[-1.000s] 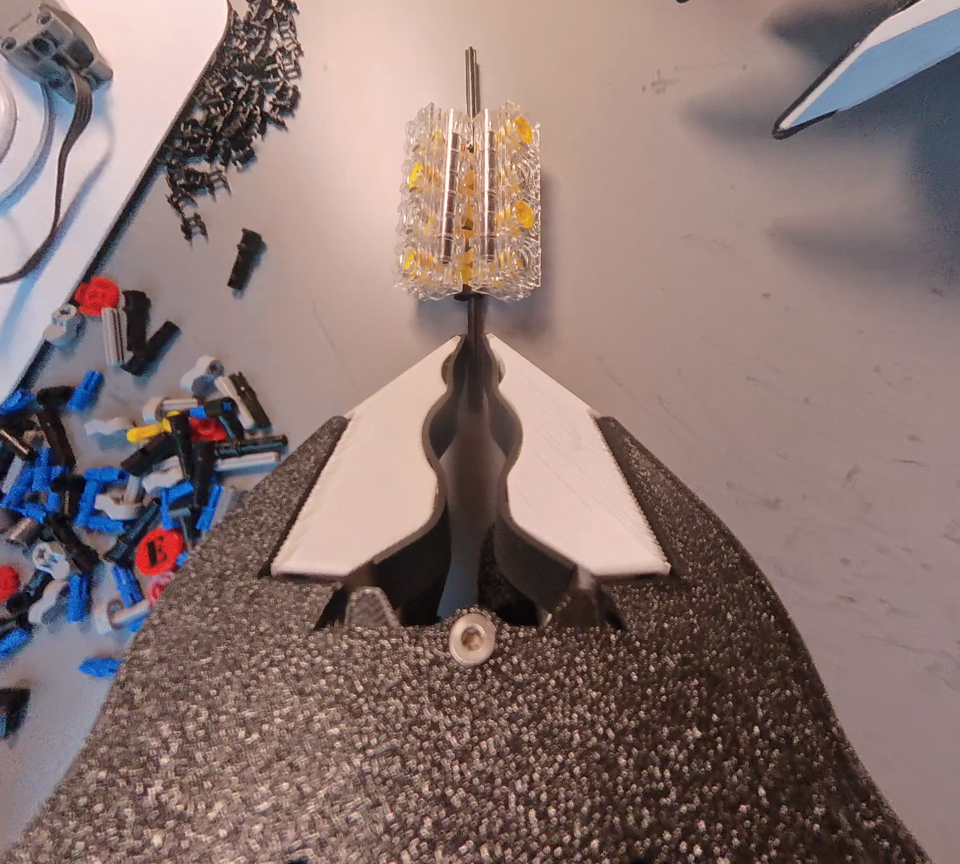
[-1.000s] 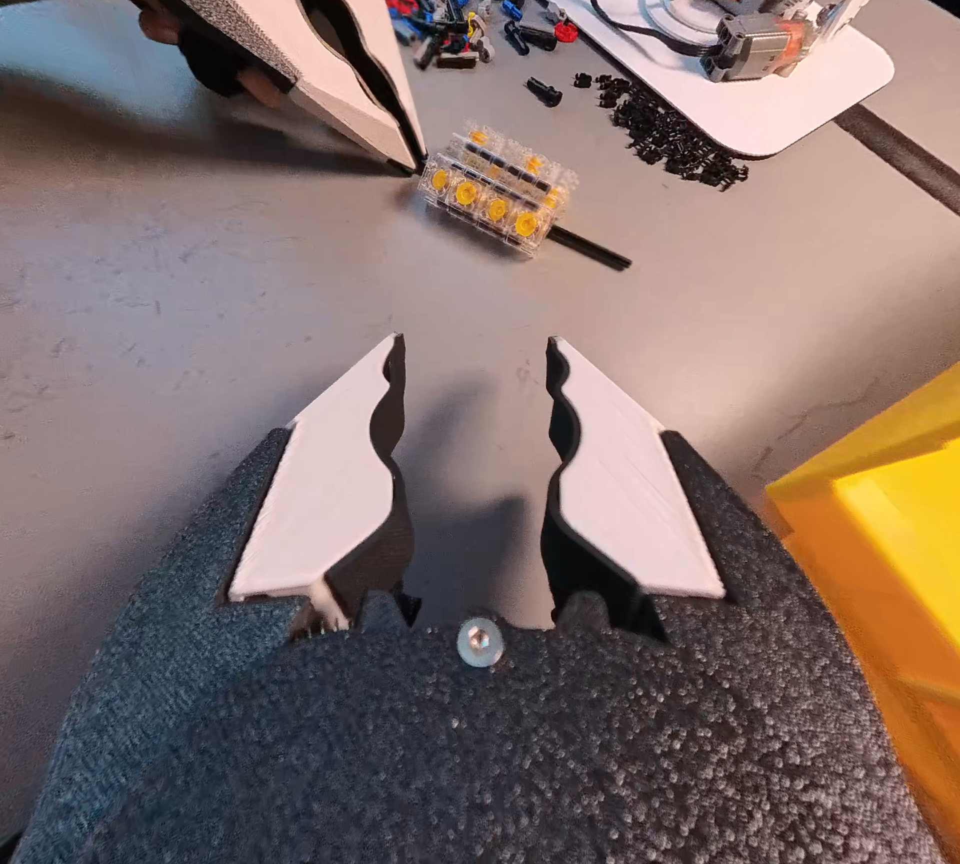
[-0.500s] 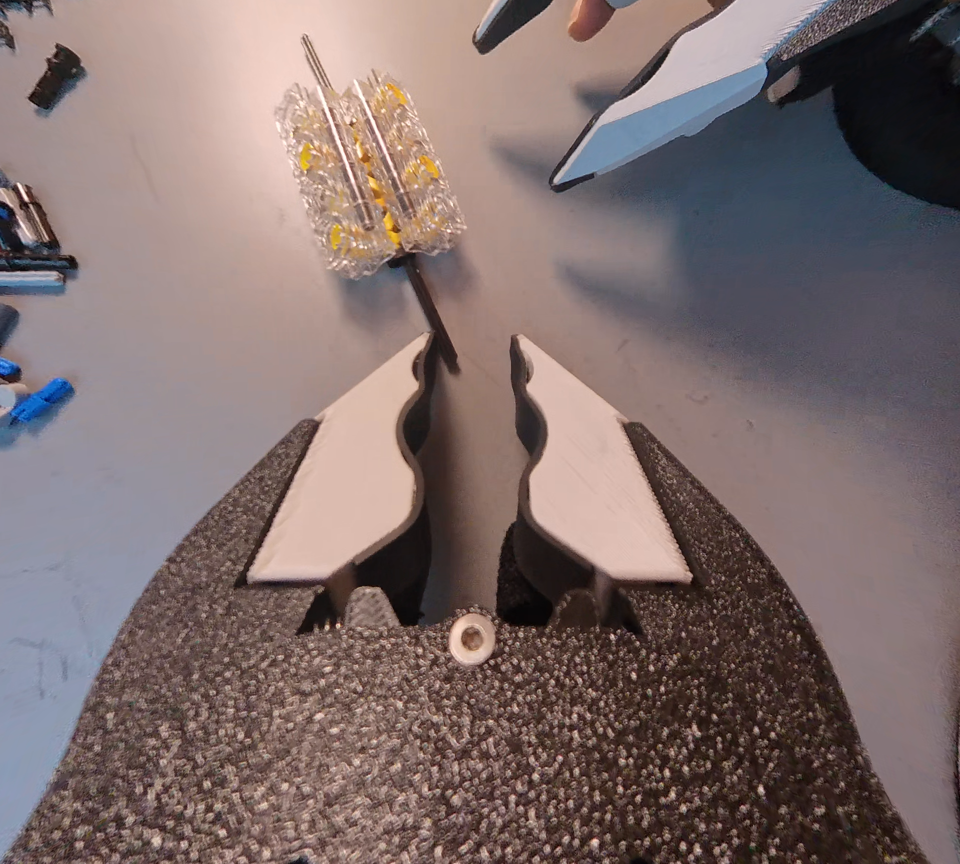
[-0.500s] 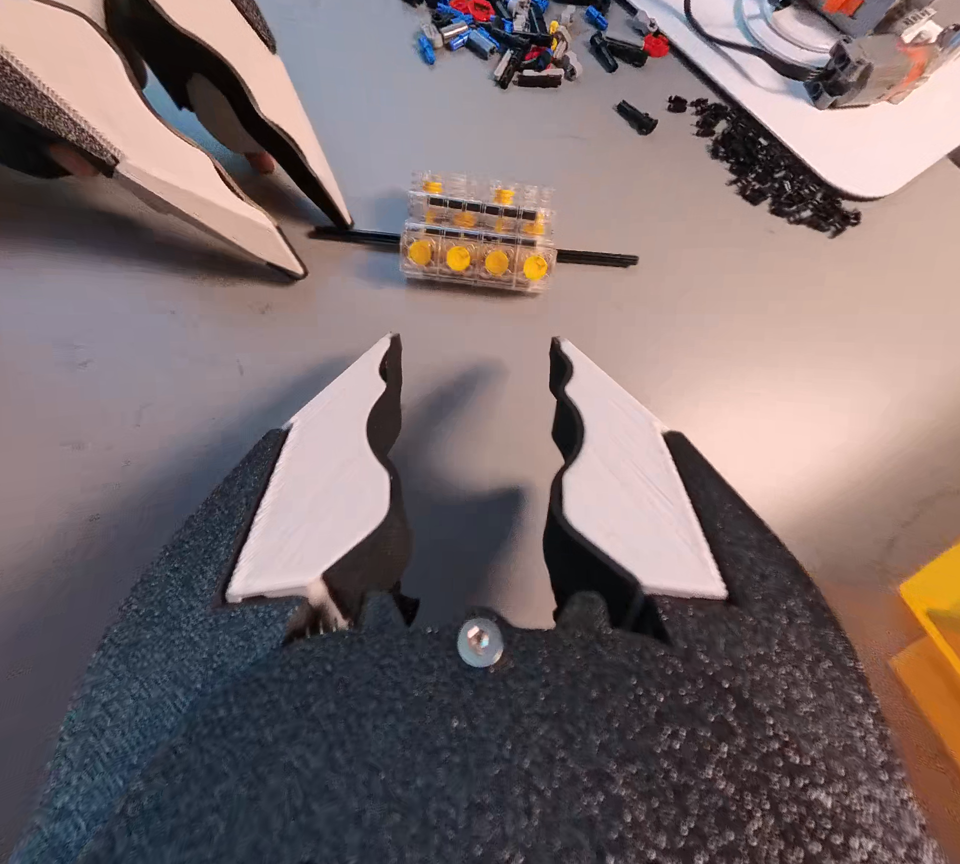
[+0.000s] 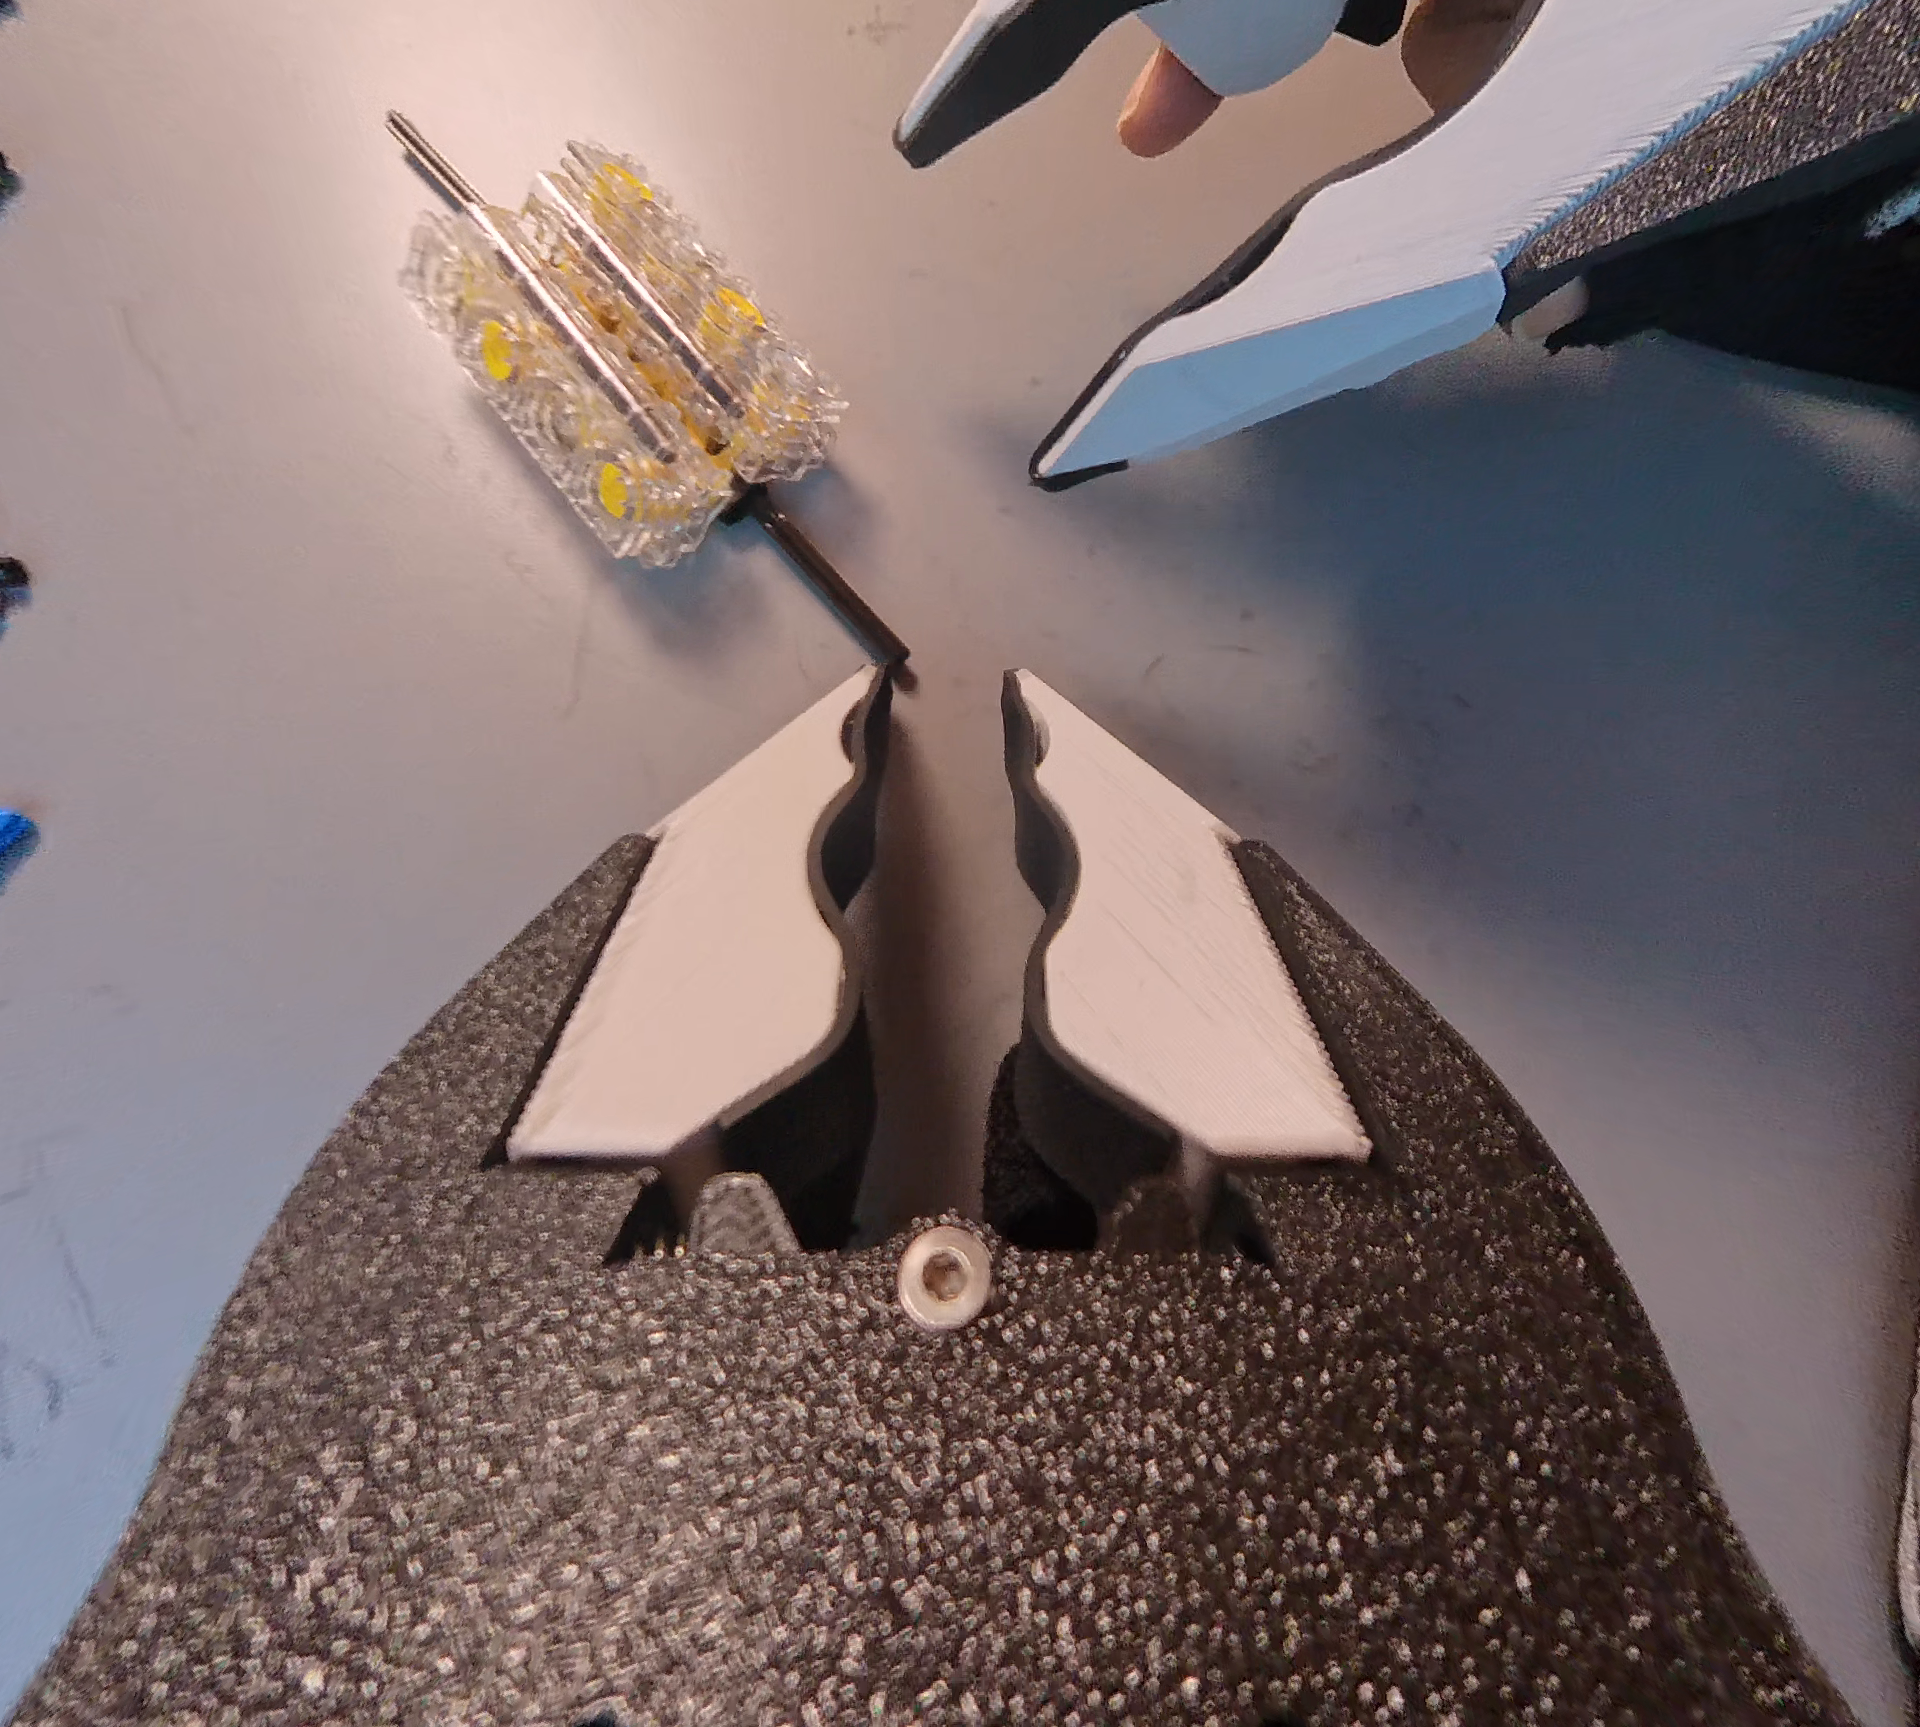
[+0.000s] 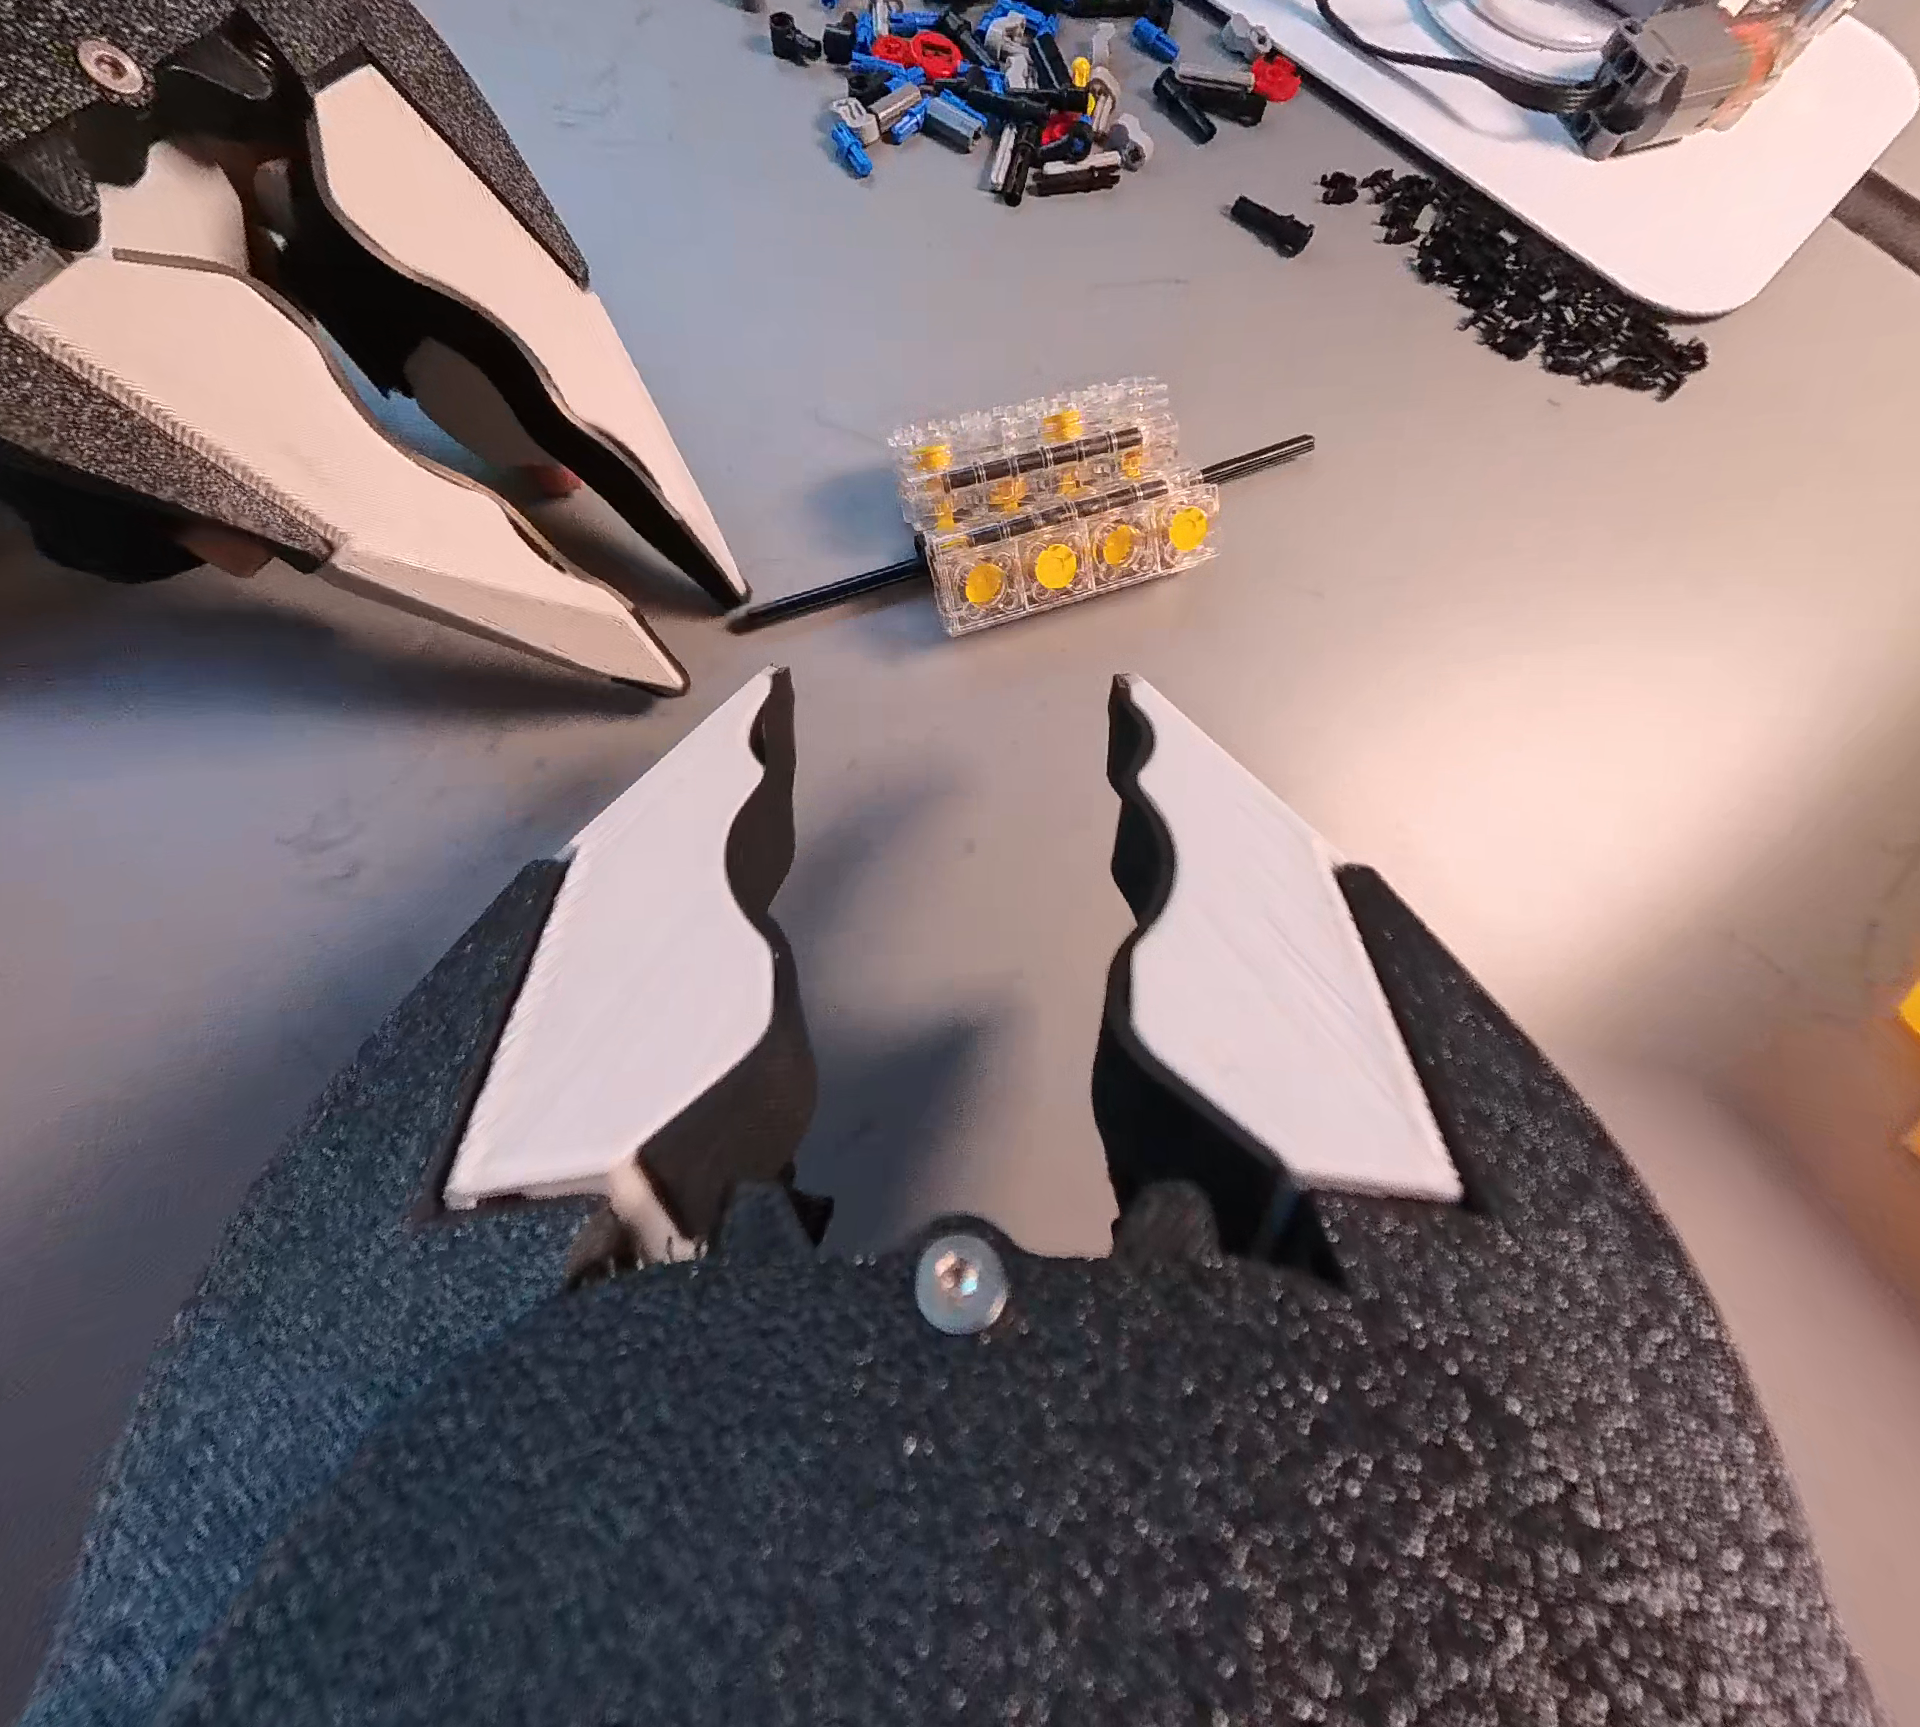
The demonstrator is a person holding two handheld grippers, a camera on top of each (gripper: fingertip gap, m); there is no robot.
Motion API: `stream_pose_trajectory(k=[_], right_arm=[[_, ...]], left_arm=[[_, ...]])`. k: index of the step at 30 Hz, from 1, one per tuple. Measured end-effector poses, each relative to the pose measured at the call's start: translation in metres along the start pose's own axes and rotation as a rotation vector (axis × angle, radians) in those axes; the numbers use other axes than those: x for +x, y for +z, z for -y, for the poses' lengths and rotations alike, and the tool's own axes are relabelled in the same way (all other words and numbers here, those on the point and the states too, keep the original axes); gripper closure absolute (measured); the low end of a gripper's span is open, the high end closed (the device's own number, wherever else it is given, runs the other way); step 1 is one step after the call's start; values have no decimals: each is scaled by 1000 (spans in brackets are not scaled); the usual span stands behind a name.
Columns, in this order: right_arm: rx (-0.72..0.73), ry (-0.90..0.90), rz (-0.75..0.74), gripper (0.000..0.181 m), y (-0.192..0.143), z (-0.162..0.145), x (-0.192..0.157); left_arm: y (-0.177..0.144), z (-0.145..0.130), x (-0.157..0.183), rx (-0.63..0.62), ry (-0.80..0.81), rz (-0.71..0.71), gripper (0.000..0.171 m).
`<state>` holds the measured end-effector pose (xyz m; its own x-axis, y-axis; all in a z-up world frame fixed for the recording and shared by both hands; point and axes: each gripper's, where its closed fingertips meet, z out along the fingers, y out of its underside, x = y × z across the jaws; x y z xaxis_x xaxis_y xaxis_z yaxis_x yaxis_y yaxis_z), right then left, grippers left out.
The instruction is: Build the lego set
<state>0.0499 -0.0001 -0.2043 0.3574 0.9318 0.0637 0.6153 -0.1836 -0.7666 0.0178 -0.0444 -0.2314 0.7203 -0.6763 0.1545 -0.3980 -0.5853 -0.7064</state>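
A: While the left gripper (image 5: 943,685) hangs low over the table (image 5: 1455,794) with a narrow gap between its jaws, what is it gripping?
B: Nothing. One fingertip sits just beside the end of the black axle (image 5: 831,586), which runs through the clear block (image 5: 613,368) with yellow studs lying flat on the table.
A: And the right gripper (image 6: 943,688)?
B: Spread wide, empty, close to the block's near side.
A: Farther back?
B: A loose pile of small parts (image 6: 997,77), a heap of black pins (image 6: 1517,285), then a white tray (image 6: 1662,223) holding grey motors (image 6: 1652,67) and a black cable (image 6: 1351,4).
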Motion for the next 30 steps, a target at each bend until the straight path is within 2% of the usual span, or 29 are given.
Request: stream_pose_trajectory(k=[4, 7, 10, 13, 16, 21, 24, 30], right_arm=[[6, 1, -18, 129, -3, 4, 2], [16, -51, -7, 148, -2, 4, 5], [-1, -143, -9, 159, 2, 3, 17], [-1, -173, 33, 160, 9, 8, 20], [-8, -172, 66, 160, 18, 12, 20], [-57, -212, 83, 160, 31, 5, 22], [-78, -244, 102, 160, 34, 2, 21], [-81, -267, 123, 160, 34, 1, 24]], left_arm=[[-20, 13, -26, 99, -64, 45, 151], [-26, 15, -58, 169, -134, 115, 151], [-22, 17, -79, 169, -141, 174, 155], [-12, 33, -82, 180, -106, 166, 158], [0, 43, -81, 190, -145, 114, 159], [10, 40, -77, 140, -164, 68, 171], [13, 36, -82, 113, -167, 104, 171], [14, 37, -81, 112, -157, 88, 171]])
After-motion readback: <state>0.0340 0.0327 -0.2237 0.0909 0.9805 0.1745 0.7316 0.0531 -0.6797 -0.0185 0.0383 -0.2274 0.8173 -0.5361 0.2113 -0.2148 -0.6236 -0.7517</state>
